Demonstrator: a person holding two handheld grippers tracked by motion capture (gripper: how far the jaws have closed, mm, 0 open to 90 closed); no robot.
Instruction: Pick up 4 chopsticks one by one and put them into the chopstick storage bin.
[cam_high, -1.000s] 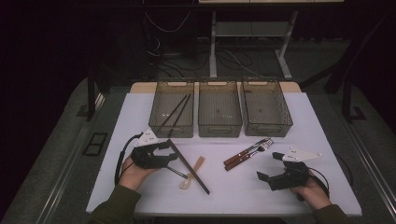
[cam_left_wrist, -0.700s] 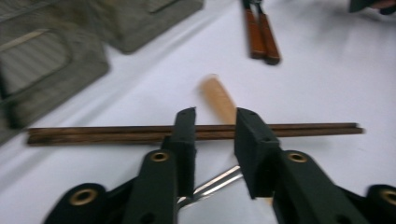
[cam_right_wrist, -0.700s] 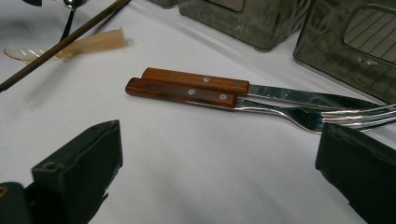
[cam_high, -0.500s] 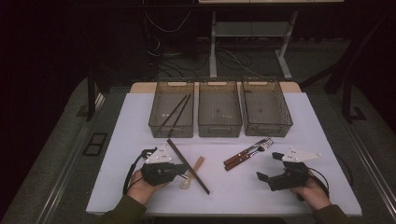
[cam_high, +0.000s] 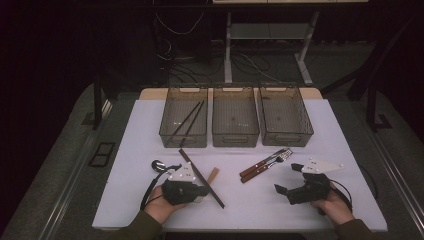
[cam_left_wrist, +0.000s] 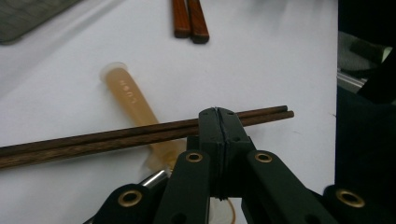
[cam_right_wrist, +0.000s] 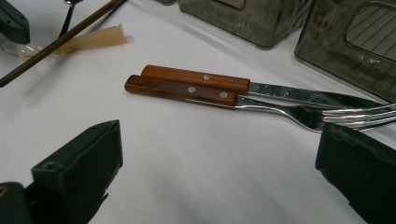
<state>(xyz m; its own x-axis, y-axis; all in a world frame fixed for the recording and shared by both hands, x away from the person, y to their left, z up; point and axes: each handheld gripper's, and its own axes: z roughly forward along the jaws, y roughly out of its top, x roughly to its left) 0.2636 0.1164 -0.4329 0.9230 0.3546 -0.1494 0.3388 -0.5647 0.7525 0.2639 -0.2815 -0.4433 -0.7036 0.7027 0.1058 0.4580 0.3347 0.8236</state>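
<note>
A pair of dark chopsticks (cam_high: 192, 164) lies slanted on the white table, across a tan plastic spoon (cam_high: 214, 174). My left gripper (cam_high: 206, 190) is shut, its tips right at the chopsticks' near part. In the left gripper view the jaws (cam_left_wrist: 218, 114) meet with nothing between them, and the chopsticks (cam_left_wrist: 93, 140) and spoon handle (cam_left_wrist: 128, 95) lie just beyond. A wood-handled knife (cam_right_wrist: 196, 77) and fork (cam_right_wrist: 182, 91) lie side by side right of centre (cam_high: 262, 167). My right gripper (cam_high: 288, 178) stands open near them, jaws (cam_right_wrist: 224, 158) wide apart and empty.
Three grey mesh bins stand in a row at the back: left bin (cam_high: 182, 141) holds another pair of chopsticks (cam_high: 187, 120), middle bin (cam_high: 235, 139) and right bin (cam_high: 286, 137) look empty. The table's near edge (cam_high: 240, 227) runs just before both hands.
My left gripper has moved right and toward the near edge, ending with its tips at the chopsticks. The right gripper and the cutlery have stayed put.
</note>
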